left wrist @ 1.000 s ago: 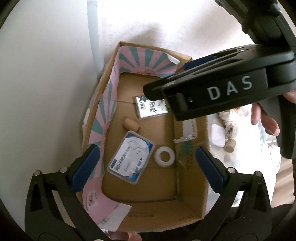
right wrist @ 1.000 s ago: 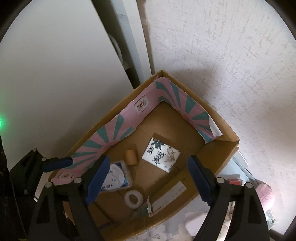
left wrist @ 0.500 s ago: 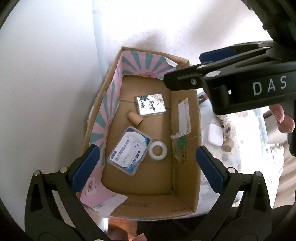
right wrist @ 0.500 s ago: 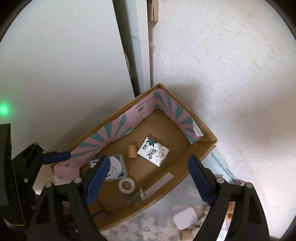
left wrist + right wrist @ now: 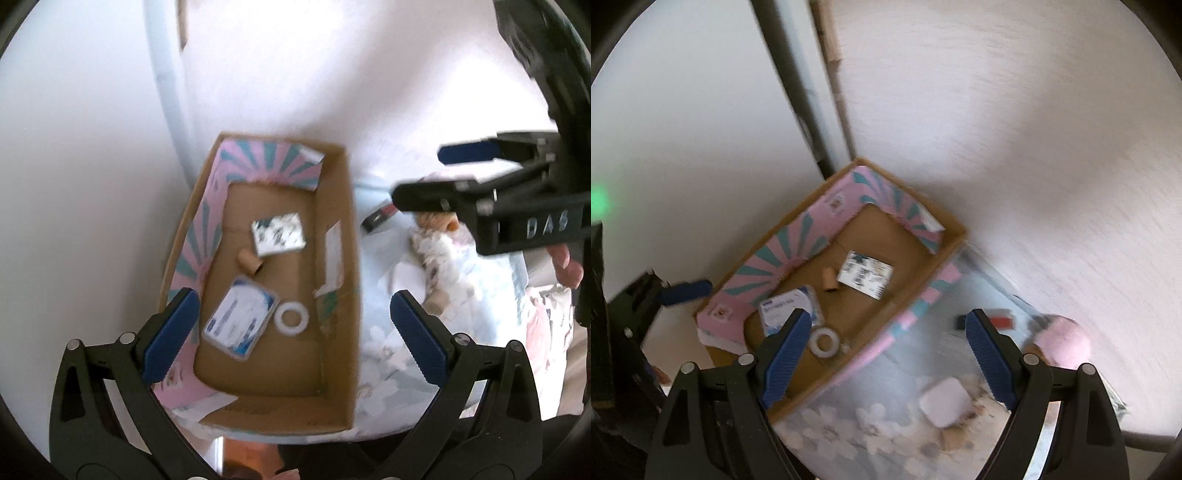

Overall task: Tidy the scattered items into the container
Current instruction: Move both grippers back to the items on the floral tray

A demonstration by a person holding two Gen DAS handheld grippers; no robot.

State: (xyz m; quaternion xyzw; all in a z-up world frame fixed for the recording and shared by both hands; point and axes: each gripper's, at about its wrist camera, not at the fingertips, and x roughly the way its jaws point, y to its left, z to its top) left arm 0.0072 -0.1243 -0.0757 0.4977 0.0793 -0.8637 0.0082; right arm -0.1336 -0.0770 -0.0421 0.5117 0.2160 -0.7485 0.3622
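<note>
Our left claw (image 5: 291,332) hangs spread wide and empty over the cardboard box (image 5: 338,258), likely to steady it or wait its turn. Our right claw (image 5: 886,354) is equally wide, holding nothing, above the floral table (image 5: 857,424), where a white square case (image 5: 945,406) and a pink plush toy (image 5: 1063,343) lie outside the box, probably next.

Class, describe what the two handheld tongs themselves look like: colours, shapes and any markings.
Both tongs, left and right, are black plastic frames with cut-out openings and silver screws, each with two ribbed blue pads. In the left view the right tongs' side carries pale letters "DAS". No cables show.
</note>
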